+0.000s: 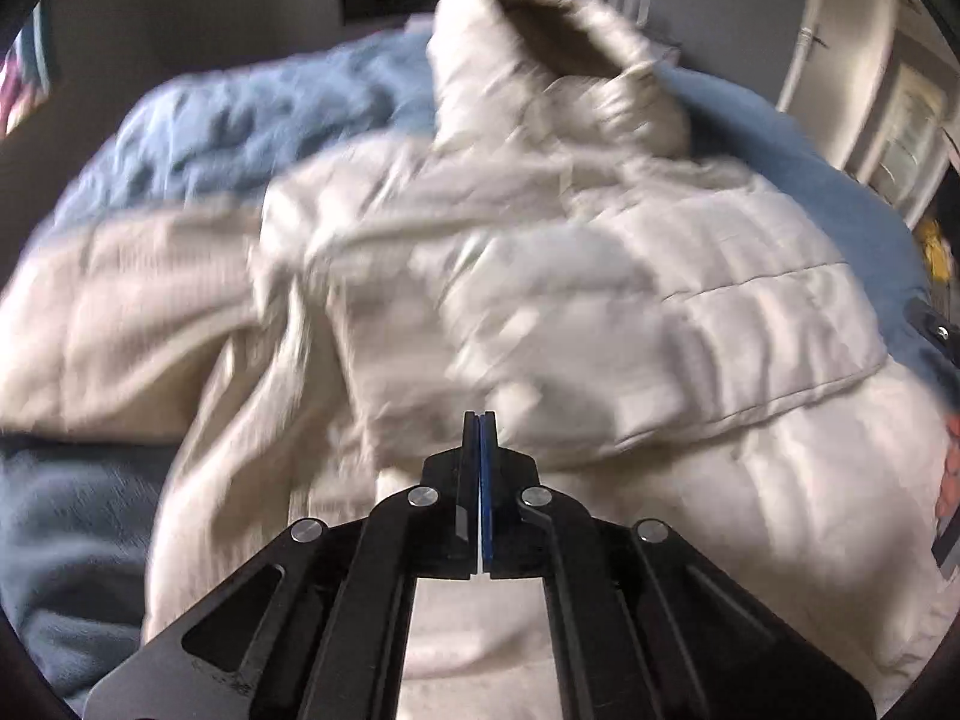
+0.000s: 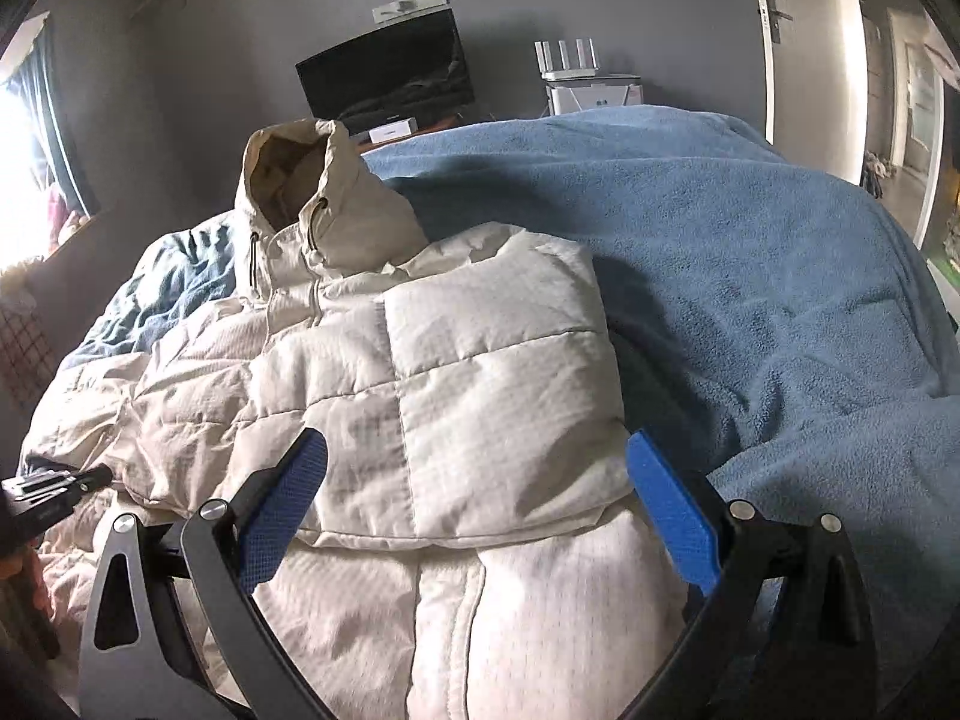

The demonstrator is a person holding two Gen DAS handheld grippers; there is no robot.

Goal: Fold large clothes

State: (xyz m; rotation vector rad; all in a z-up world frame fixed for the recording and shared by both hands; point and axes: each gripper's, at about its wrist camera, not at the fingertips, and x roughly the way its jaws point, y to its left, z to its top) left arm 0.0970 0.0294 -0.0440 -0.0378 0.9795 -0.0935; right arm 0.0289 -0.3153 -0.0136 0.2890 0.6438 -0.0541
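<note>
A cream hooded puffer jacket (image 2: pixel 480 396) lies front-up on a blue fleece blanket (image 2: pixel 780 276), with its hood (image 2: pixel 312 198) standing up at the far end. One quilted sleeve panel is folded across the chest. My right gripper (image 2: pixel 477 450) is open, and its blue pads (image 2: pixel 672 510) straddle the folded panel just above the fabric. In the blurred left wrist view the same jacket (image 1: pixel 540 276) fills the frame. My left gripper (image 1: pixel 480 420) hovers over the lower part of the jacket. It is shut, pads pressed together, and I see no cloth between them.
The blanket (image 1: pixel 240 120) covers a bed. Beyond it stand a dark monitor (image 2: pixel 390 78) and a white router (image 2: pixel 570 60) against a grey wall. A door (image 2: pixel 798 30) is at the right and a bright window (image 2: pixel 18 138) at the left.
</note>
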